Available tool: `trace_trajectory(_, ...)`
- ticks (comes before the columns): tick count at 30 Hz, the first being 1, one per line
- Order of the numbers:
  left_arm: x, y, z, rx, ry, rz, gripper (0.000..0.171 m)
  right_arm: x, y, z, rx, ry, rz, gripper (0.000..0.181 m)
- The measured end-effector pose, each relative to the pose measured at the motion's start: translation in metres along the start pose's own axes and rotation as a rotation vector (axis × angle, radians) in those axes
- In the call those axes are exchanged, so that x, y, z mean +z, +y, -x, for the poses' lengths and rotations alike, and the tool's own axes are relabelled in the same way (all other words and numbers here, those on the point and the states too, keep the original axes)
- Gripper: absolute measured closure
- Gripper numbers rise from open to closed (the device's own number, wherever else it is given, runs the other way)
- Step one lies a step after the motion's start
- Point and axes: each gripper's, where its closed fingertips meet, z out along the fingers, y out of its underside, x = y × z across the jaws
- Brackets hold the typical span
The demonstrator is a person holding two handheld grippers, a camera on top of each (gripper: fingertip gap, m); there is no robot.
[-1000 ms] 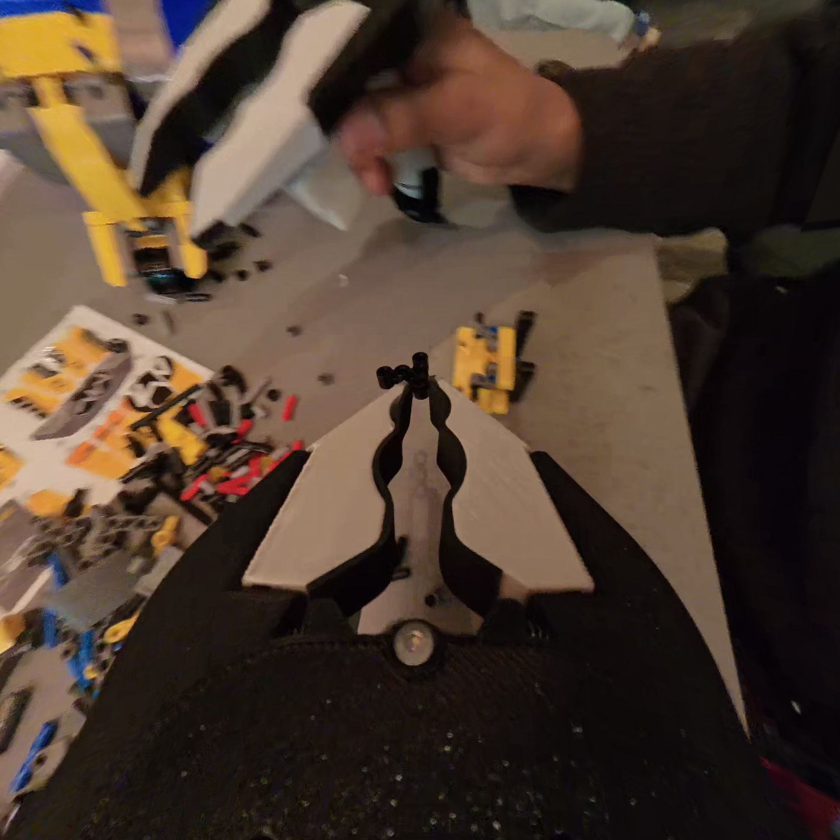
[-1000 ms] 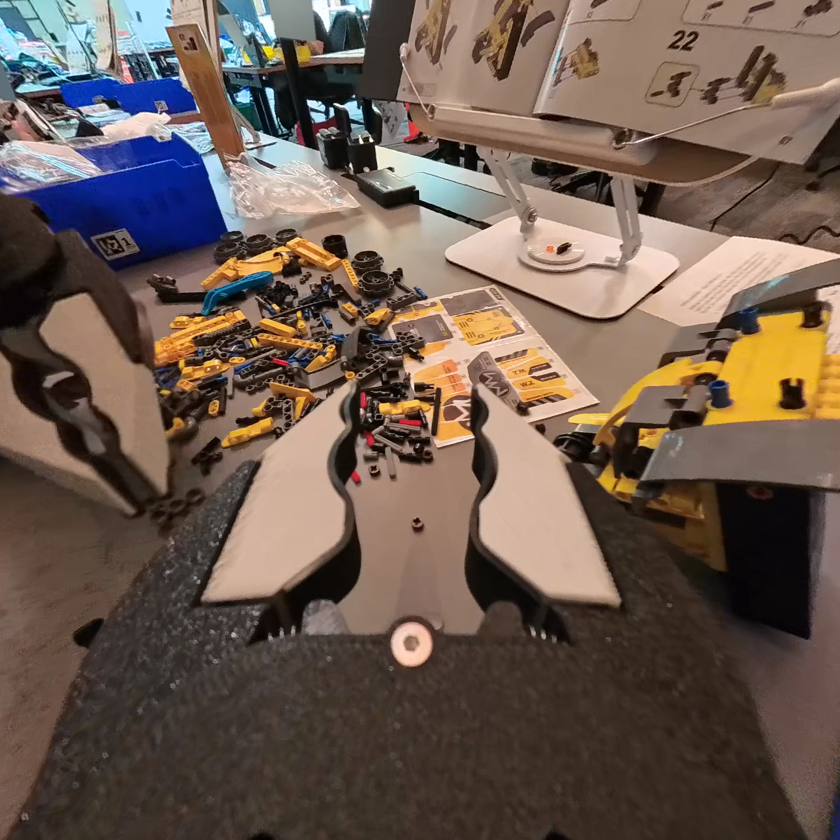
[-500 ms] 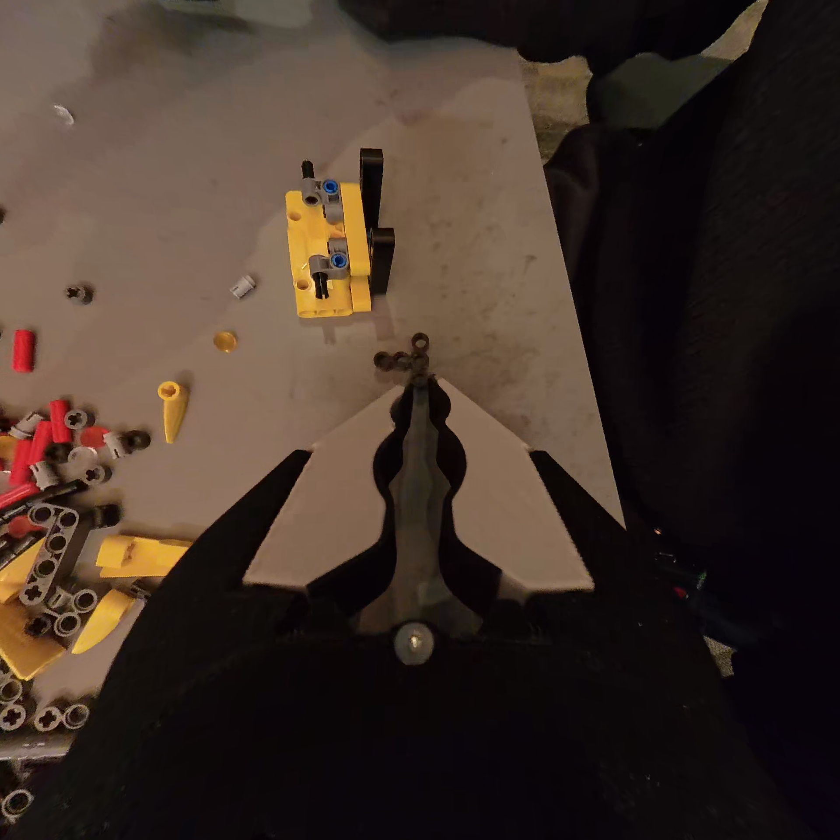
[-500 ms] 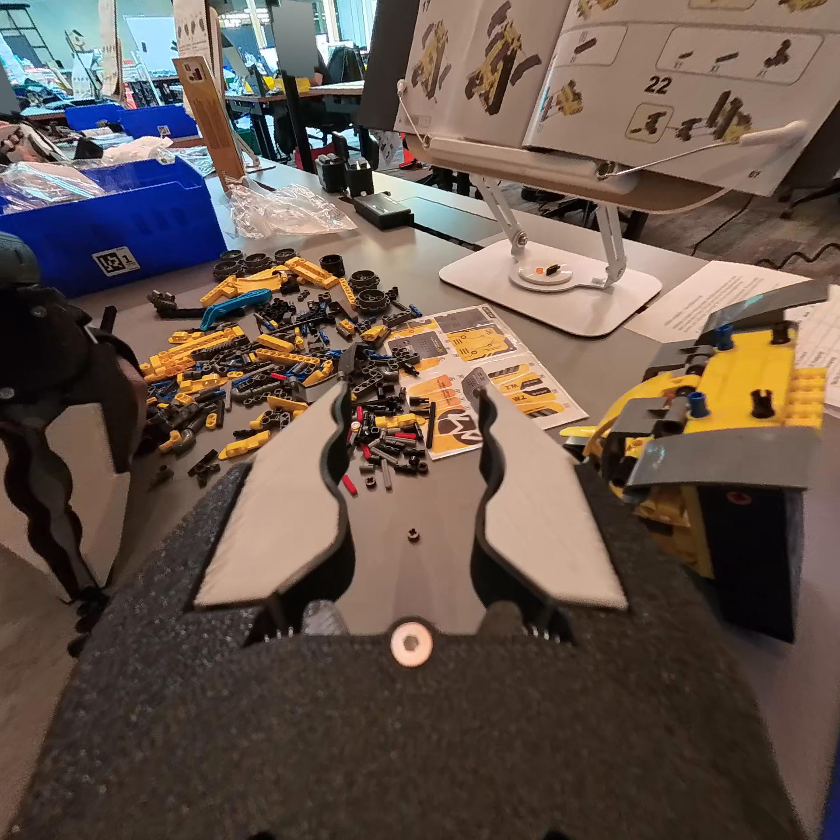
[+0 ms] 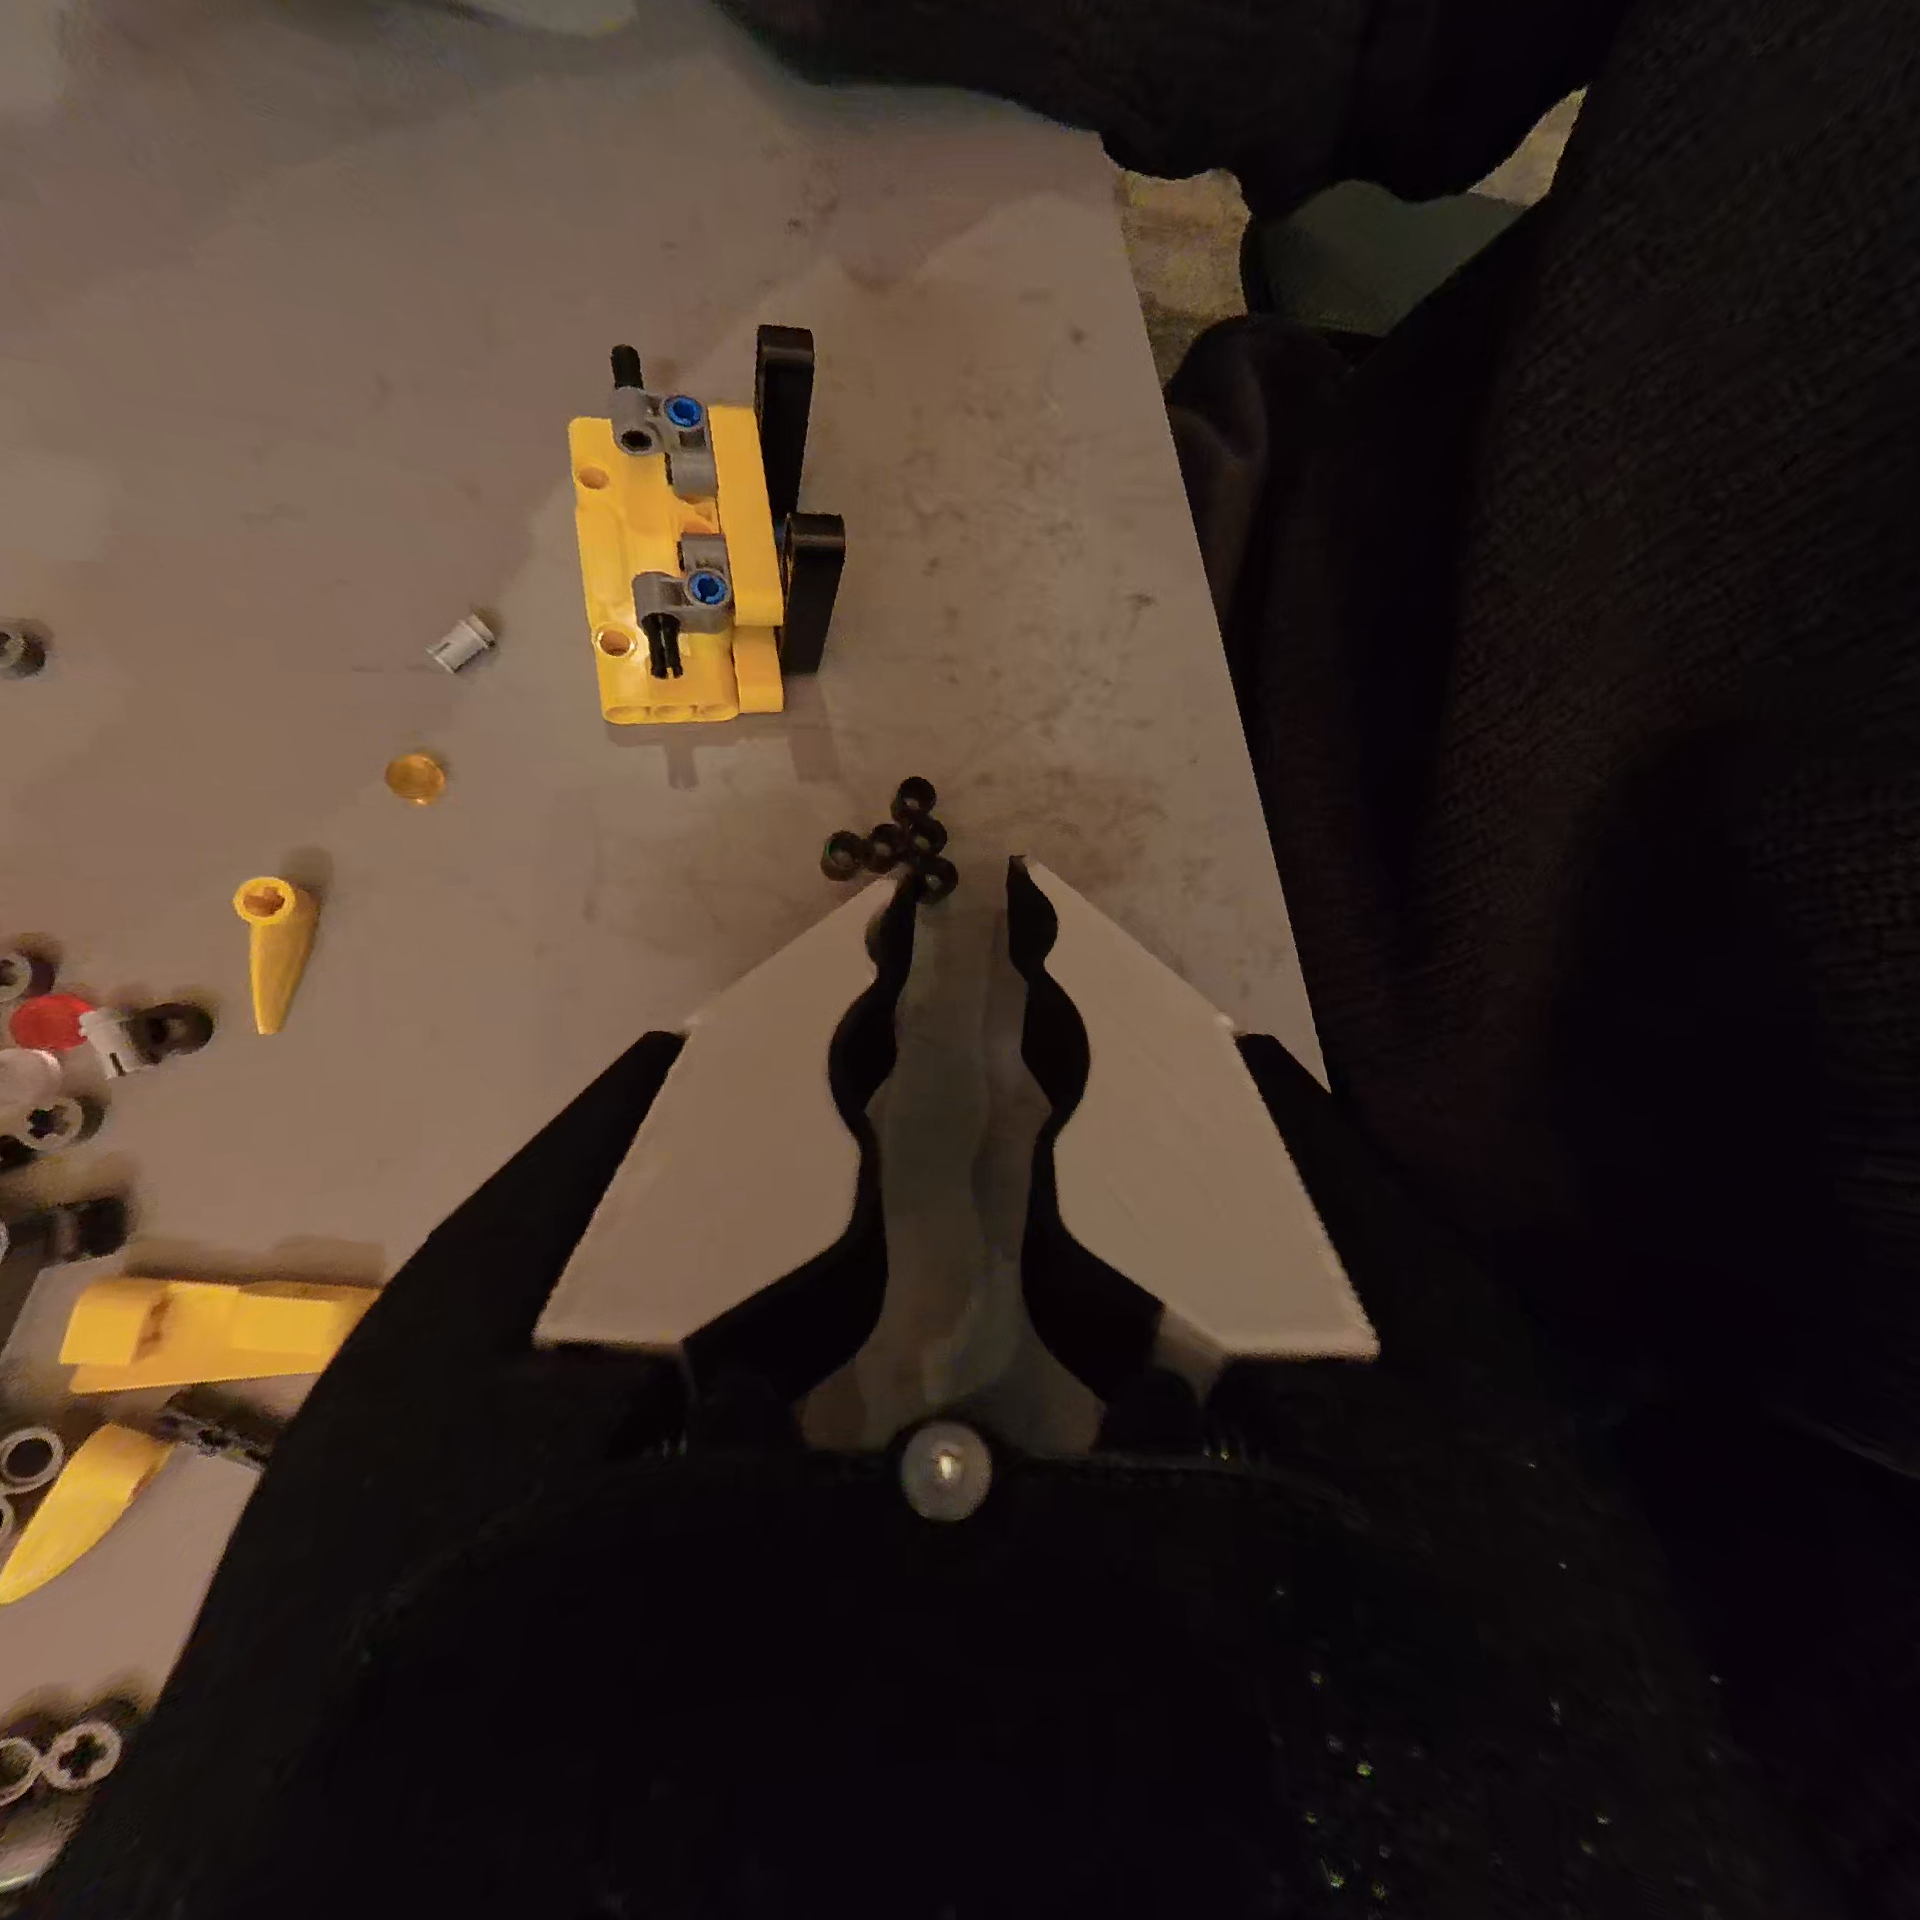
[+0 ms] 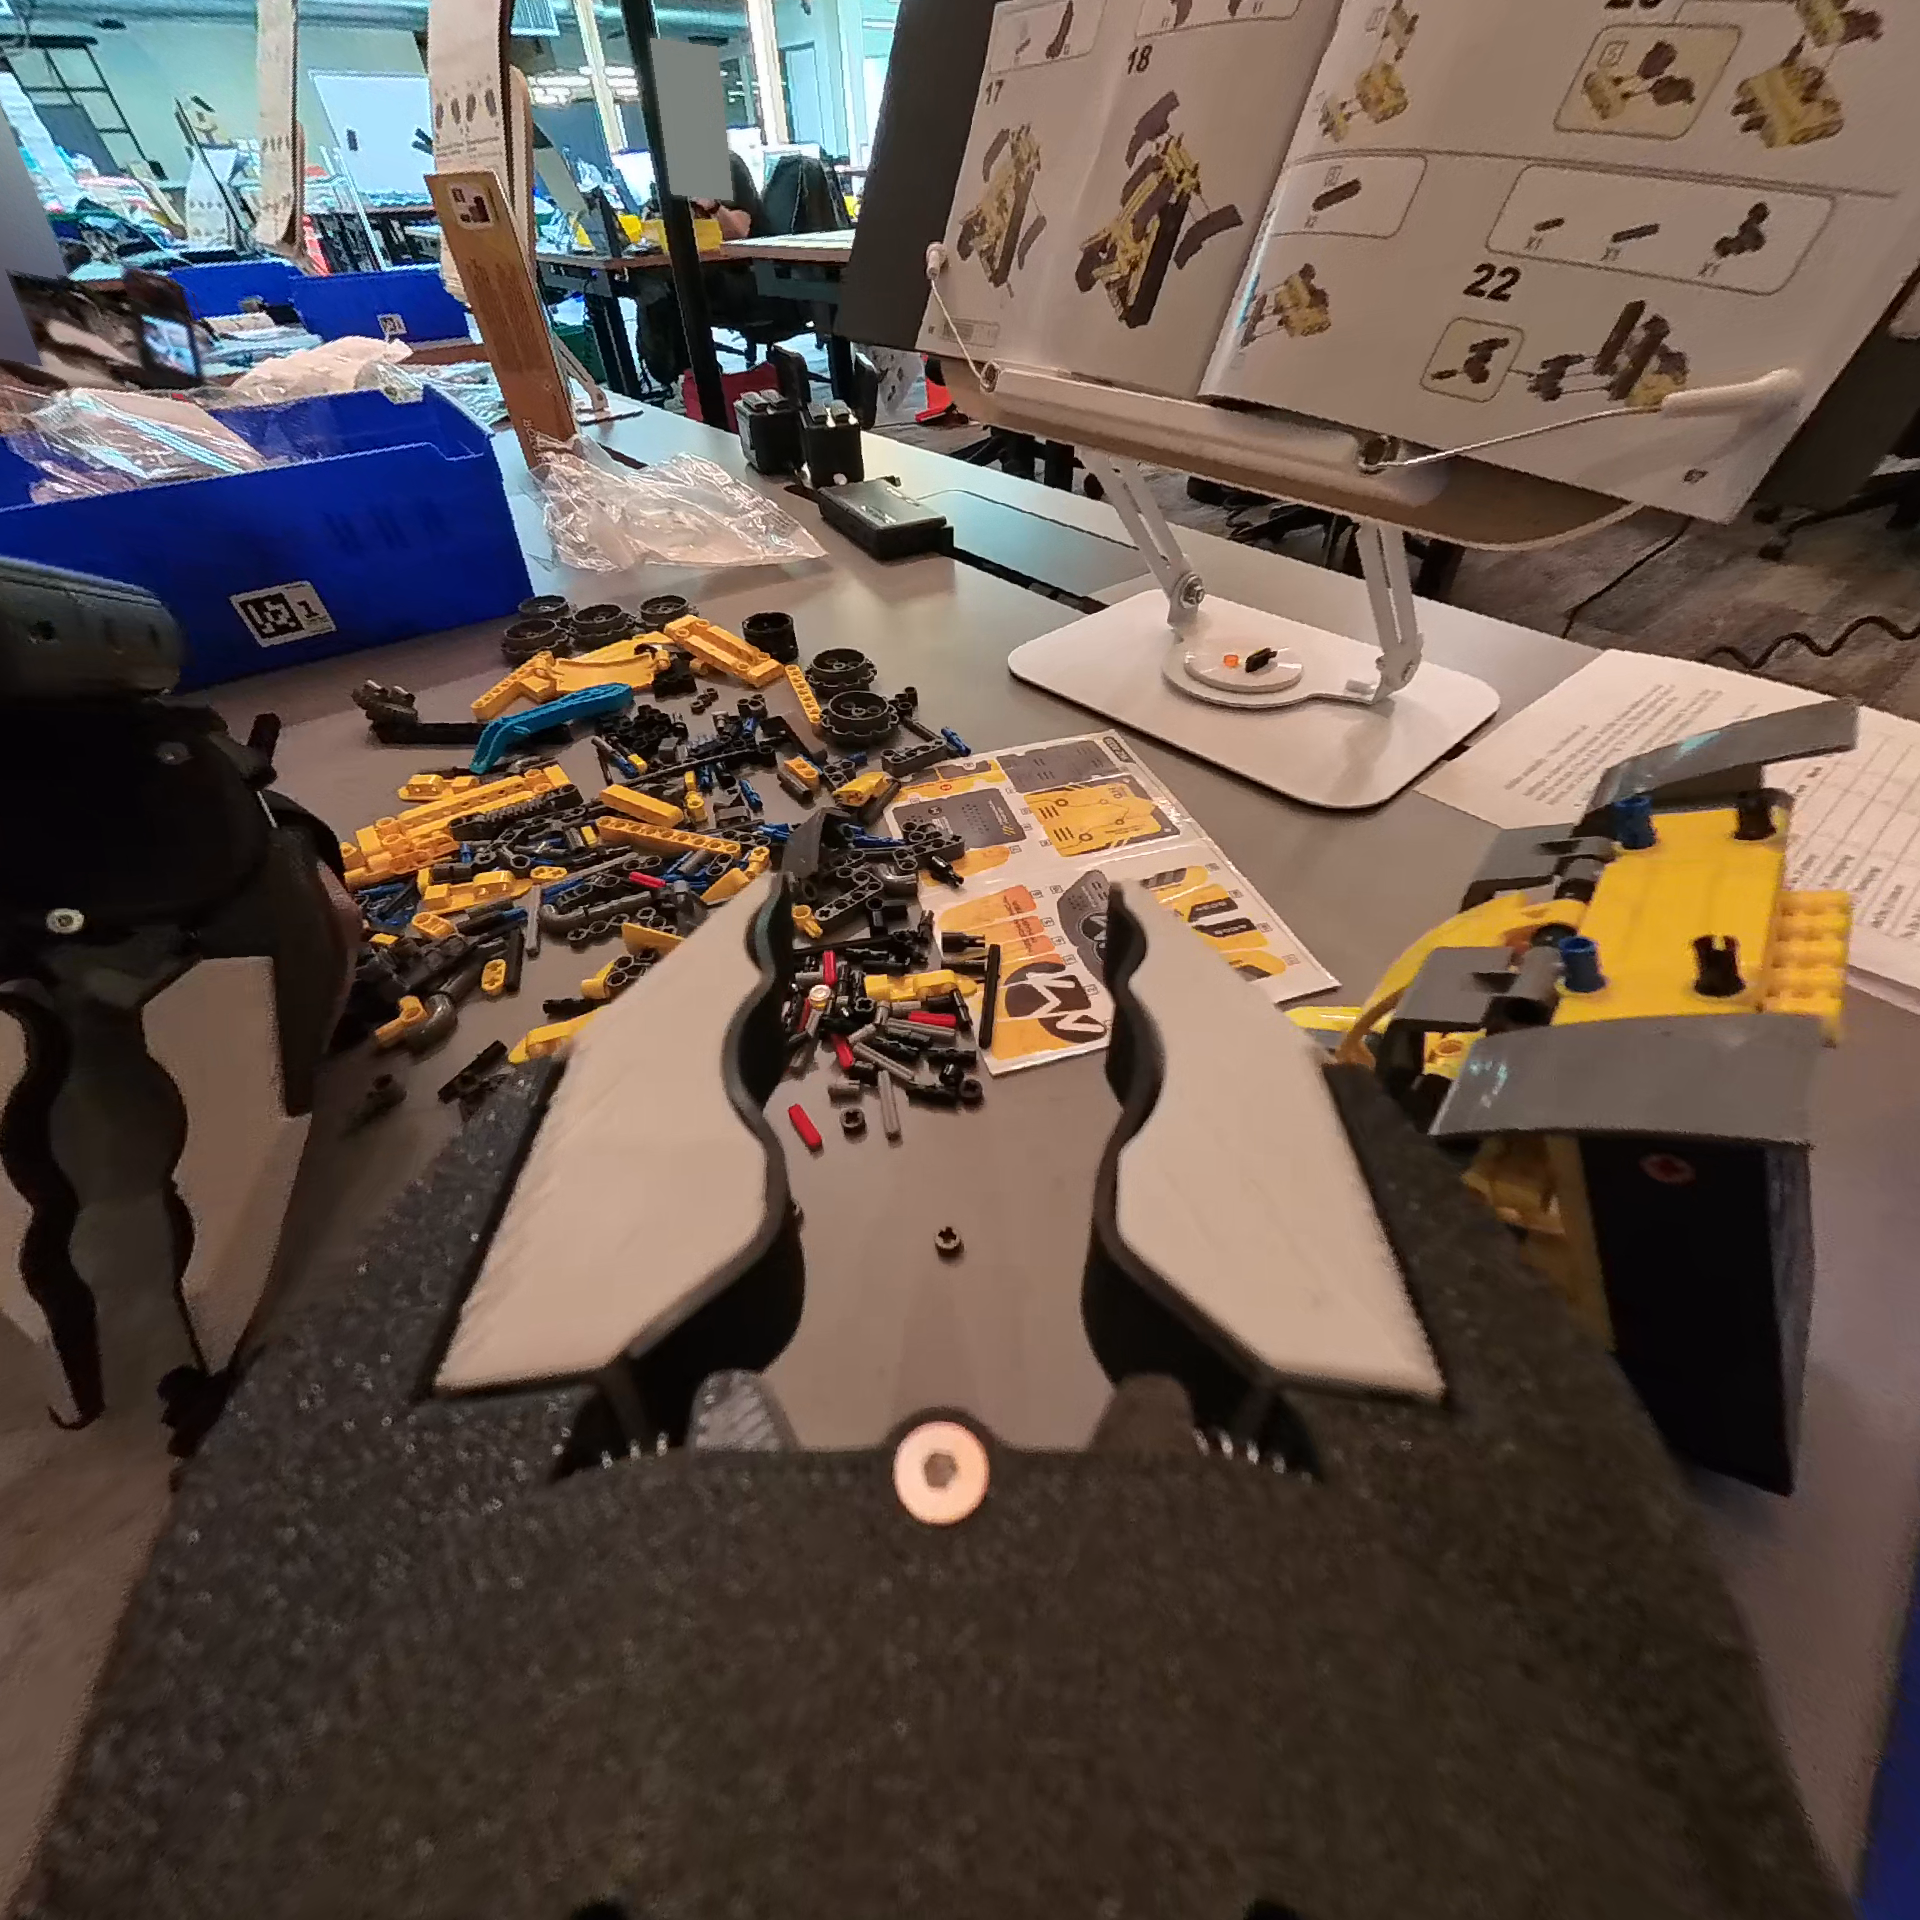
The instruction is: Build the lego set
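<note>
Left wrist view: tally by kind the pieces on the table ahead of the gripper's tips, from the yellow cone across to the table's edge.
yellow sub-assembly: 1
black multi-hole connector: 1
grey pin: 1
amber round stud: 1
yellow cone: 1
Total: 5

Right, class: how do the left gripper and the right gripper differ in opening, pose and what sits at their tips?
Opening: the left gripper shows a narrow gap; the right gripper gapes wide.
Pose: the left gripper points down at the table near its edge; the right gripper looks across the pile of loose parts.
Tips: a small black connector touches one left fingertip; the right gripper touches nothing.
Both are open, with wavy black pads.
</note>
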Motion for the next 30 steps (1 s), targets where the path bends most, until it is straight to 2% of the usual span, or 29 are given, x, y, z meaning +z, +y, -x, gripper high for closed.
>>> trace_trajectory(19, 0.001, -0.005, 0.000, 0.016, -0.012, -0.010, 0.153, 0.005, 0.006, 0.005, 0.000, -0.031, 0.024, 0.121)
trace_trajectory(30, -0.025, -0.039, -0.003, 0.116, -0.072, -0.216, 0.143, 0.006, 0.008, 0.007, 0.008, -0.049, 0.031, 0.122)
